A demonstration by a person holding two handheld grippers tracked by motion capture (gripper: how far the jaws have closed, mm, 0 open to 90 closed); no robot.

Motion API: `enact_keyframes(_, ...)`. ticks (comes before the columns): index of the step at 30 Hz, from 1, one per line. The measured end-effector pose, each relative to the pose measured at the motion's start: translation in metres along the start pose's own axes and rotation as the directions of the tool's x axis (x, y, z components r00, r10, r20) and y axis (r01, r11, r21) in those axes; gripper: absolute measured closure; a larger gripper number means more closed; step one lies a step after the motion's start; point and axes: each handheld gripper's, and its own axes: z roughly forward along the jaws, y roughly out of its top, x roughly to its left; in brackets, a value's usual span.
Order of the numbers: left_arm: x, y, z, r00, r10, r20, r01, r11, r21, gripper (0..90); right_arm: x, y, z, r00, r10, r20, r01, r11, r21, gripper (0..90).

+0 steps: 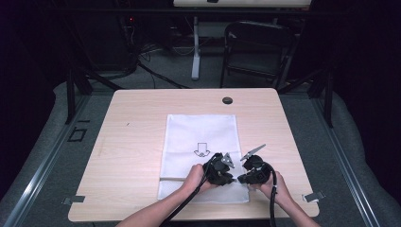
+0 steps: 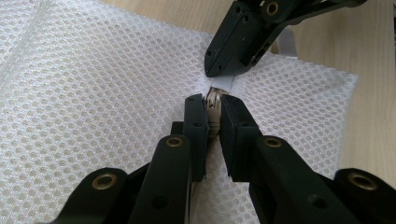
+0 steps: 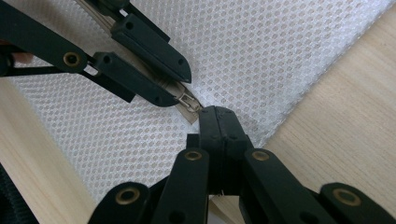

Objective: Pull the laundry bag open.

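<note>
High view: white mesh laundry bag (image 1: 201, 142) lies flat mid-table (image 1: 132, 142), printed arrow facing the person. Left gripper (image 1: 230, 179) and right gripper (image 1: 240, 179) meet tip to tip over the bag's near right part.

Left gripper view: left gripper (image 2: 213, 108) jaws clamped on the zipper slider (image 2: 214, 112), mesh beneath. The right gripper (image 2: 219, 77) tips press the white tape just beyond.

Right gripper view: right gripper (image 3: 216, 117) jaws clenched tight at the zipper's end, pinching the fabric there. The slider (image 3: 188, 101) sits just ahead, between the left gripper's jaws.
</note>
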Motion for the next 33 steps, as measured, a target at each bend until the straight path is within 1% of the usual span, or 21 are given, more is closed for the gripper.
enact_keyframes(6, -0.001, 0.0, 0.0, 1.0, 0.009, -0.002, -0.009, 1.0, 0.001, 81.3, 0.0, 0.0, 0.0, 1.0, 0.0, -0.002, 0.0, 1.0, 0.004, 90.0)
enact_keyframes(8, -0.001, 0.0, 0.0, 0.9999, 0.014, -0.002, -0.014, 0.9999, 0.0, 81.4, 0.0, 0.0, 0.001, 0.9999, 0.011, -0.007, -0.011, 1.0, -0.006, 90.0)
enact_keyframes(9, -0.001, 0.0, 0.0, 0.9999, 0.016, -0.001, -0.016, 0.9999, 0.003, 81.4, 0.0, 0.0, 0.0, 0.9999, 0.012, -0.005, -0.012, 1.0, 0.0, 90.0)
enact_keyframes(10, -0.001, 0.0, -0.001, 0.9998, 0.019, -0.009, -0.019, 0.9998, 0.009, 81.4, 0.001, 0.0, 0.001, 0.9994, 0.027, -0.024, -0.027, 1.0, -0.015, 90.0)
enact_keyframes(12, 0.001, 0.0, -0.003, 0.9996, 0.024, -0.013, -0.024, 0.9997, 0.011, 81.4, 0.0, 0.0, 0.0, 0.9994, 0.024, -0.025, -0.024, 1.0, -0.009, 90.0)
enact_keyframes(13, 0.001, -0.001, -0.004, 0.9999, 0.017, 0.0, -0.017, 0.9999, 0.0, 81.4, 0.0, 0.0, 0.0, 0.9997, 0.02, -0.016, -0.021, 1.0, -0.004, 90.0)
enact_keyframes(16, 0.0, -0.001, -0.003, 0.9997, 0.022, -0.005, -0.022, 0.9997, 0.01, 81.4, 0.001, 0.0, 0.001, 0.9993, 0.03, -0.023, -0.031, 0.999, -0.016, 90.0)
enact_keyframes(17, 0.001, -0.001, -0.003, 0.9998, 0.018, -0.002, -0.018, 0.9998, 0.005, 81.4, 0.0, 0.0, 0.001, 0.9998, 0.02, -0.01, -0.02, 1.0, -0.006, 90.0)
enact_keyframes(20, 0.001, -0.001, -0.003, 0.9998, 0.022, -0.004, -0.021, 0.9997, 0.009, 81.4, 0.0, 0.0, 0.001, 0.9996, 0.023, -0.016, -0.023, 1.0, -0.009, 90.0)
enact_keyframes(22, 0.0, -0.001, -0.003, 0.9998, 0.022, -0.002, -0.022, 0.9997, 0.008, 81.4, 0.0, 0.0, 0.0, 0.9999, 0.011, -0.006, -0.011, 1.0, 0.001, 90.0)
enact_keyframes(23, 0.0, -0.001, -0.004, 0.9997, 0.024, -0.001, -0.024, 0.9997, 0.01, 81.4, 0.0, 0.0, 0.0, 0.9999, 0.012, -0.006, -0.012, 1.0, 0.002, 90.0)
enact_keyframes(24, 0.0, -0.001, -0.004, 0.9997, 0.024, 0.001, -0.024, 0.9996, 0.012, 81.4, 0.001, 0.0, 0.0, 0.9995, 0.024, -0.023, -0.024, 1.0, -0.011, 90.0)
enact_keyframes(25, 0.0, -0.002, -0.005, 0.9997, 0.025, -0.001, -0.025, 0.9996, 0.013, 81.4, 0.0, 0.0, 0.0, 0.9995, 0.021, -0.021, -0.021, 1.0, -0.008, 90.0)
enact_keyframes(26, 0.001, -0.003, -0.006, 0.9998, 0.022, -0.002, -0.022, 0.9997, 0.011, 81.4, 0.0, 0.0, 0.0, 0.9994, 0.024, -0.023, -0.025, 1.0, -0.008, 90.0)
enact_keyframes(27, 0.003, -0.004, -0.007, 0.9998, 0.021, -0.004, -0.021, 0.9997, 0.015, 81.4, 0.0, 0.0, 0.0, 0.9997, 0.02, -0.016, -0.02, 1.0, -0.002, 90.0)
enact_keyframes(28, 0.004, -0.005, -0.009, 0.9999, 0.012, -0.002, -0.012, 0.9998, 0.014, 81.4, 0.0, 0.0, 0.0, 0.9994, 0.025, -0.024, -0.025, 1.0, -0.007, 90.0)
enact_keyframes(30, 0.006, -0.008, -0.012, 0.9999, 0.009, -0.01, -0.008, 0.9998, 0.016, 81.4, 0.0, 0.0, 0.001, 0.9994, 0.029, -0.02, -0.029, 1.0, -0.008, 90.0)
enact_keyframes(31, 0.007, -0.01, -0.014, 1.0, 0.001, -0.009, -0.001, 0.9999, 0.016, 81.4, -0.001, 0.001, -0.001, 0.9997, 0.016, -0.02, -0.016, 1.0, 0.009, 90.0)
enact_keyframes(33, 0.009, -0.013, -0.017, 0.9999, -0.007, -0.008, 0.007, 0.9998, 0.018, 81.3, 0.0, 0.001, 0.0, 0.9998, 0.017, -0.012, -0.017, 1.0, 0.005, 90.0)
